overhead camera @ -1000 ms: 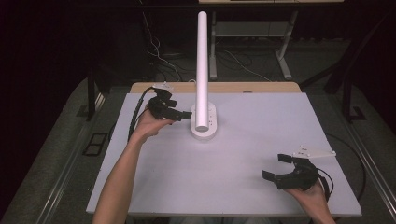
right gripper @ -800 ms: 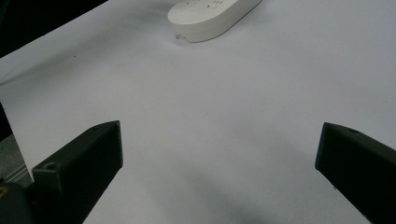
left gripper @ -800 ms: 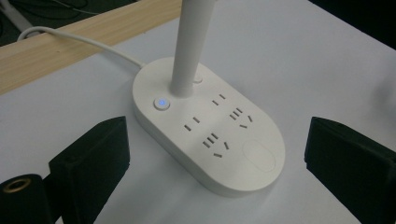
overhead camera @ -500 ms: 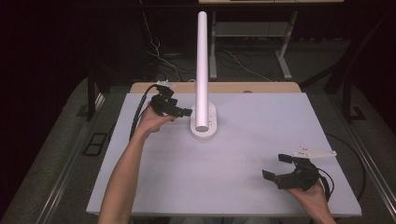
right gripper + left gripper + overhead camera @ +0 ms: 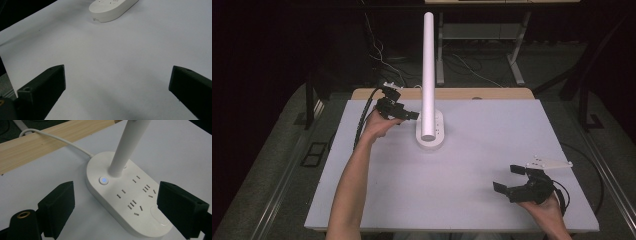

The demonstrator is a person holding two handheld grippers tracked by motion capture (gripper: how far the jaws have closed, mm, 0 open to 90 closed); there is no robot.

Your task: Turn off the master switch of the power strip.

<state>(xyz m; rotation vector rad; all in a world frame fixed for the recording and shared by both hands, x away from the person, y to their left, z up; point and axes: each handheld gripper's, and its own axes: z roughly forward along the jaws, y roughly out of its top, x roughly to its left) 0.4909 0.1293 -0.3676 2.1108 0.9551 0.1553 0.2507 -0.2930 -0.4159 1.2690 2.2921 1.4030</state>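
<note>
High view: a white power strip base point(image 5: 430, 136) with an upright white pole point(image 5: 428, 70) sits on the pale table point(image 5: 472, 150), toward 12 o'clock from the table's middle.

Left gripper point(image 5: 408, 114) hangs just beside the base at its 9 o'clock, jaws spread wide apart and holding nothing; in the left gripper view the base point(image 5: 125, 195) lies between and beyond the jaws, a small button point(image 5: 103, 180) glowing blue near the pole's foot and a white cord point(image 5: 62, 141) running off toward the wooden table edge point(image 5: 50, 140). Right gripper point(image 5: 510, 179) rests low at 5 o'clock on the table, well apart from the base, jaws likewise spread and empty.
</note>
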